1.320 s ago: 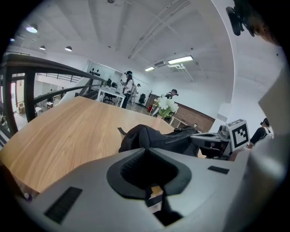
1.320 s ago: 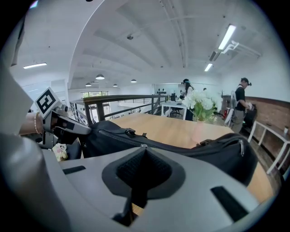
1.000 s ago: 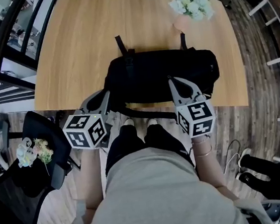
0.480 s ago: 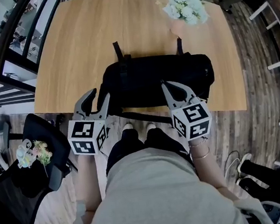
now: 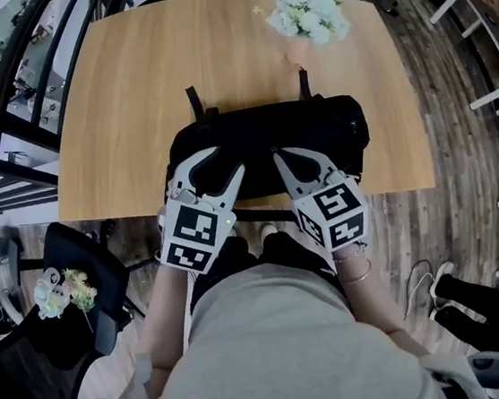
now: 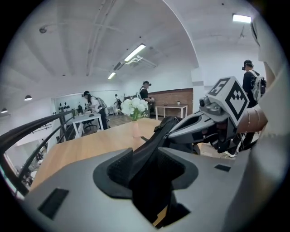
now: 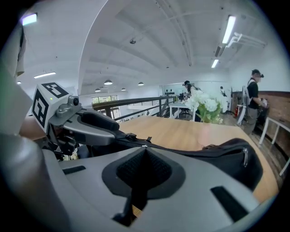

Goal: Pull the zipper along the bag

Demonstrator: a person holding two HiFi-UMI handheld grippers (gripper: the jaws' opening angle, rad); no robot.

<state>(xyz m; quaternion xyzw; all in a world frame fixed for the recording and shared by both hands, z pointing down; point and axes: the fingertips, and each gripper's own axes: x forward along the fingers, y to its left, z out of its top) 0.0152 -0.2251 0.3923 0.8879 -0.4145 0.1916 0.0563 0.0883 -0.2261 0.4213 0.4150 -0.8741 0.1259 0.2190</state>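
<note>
Bag (image 5: 313,127) first: it's black, lying lengthwise along the near edge of the wooden table (image 5: 169,59), right in front of the person, with two straps poking out on the far side. Beyond it, toward the far right of the tabletop, a pale vase (image 5: 301,50) of white flowers (image 5: 304,20) stands well apart from the bag.

Over to the left gripper (image 5: 227,161): its jaws have just been opening and now they stand wide apart over the bag's near left part. Look along them and you see a ridge of the dark fabric running up between the pads, but neither pad presses on it.

And the right gripper (image 5: 280,156): it is down on the bag's near side, close to the middle, just beside the left one. Its jaws are pressed tight together, tips meeting right at the bag's zipper line, where a tiny bright glint shows. Whether the zipper pull is pinched between them, I can't tell; it's too small to make out.
</note>
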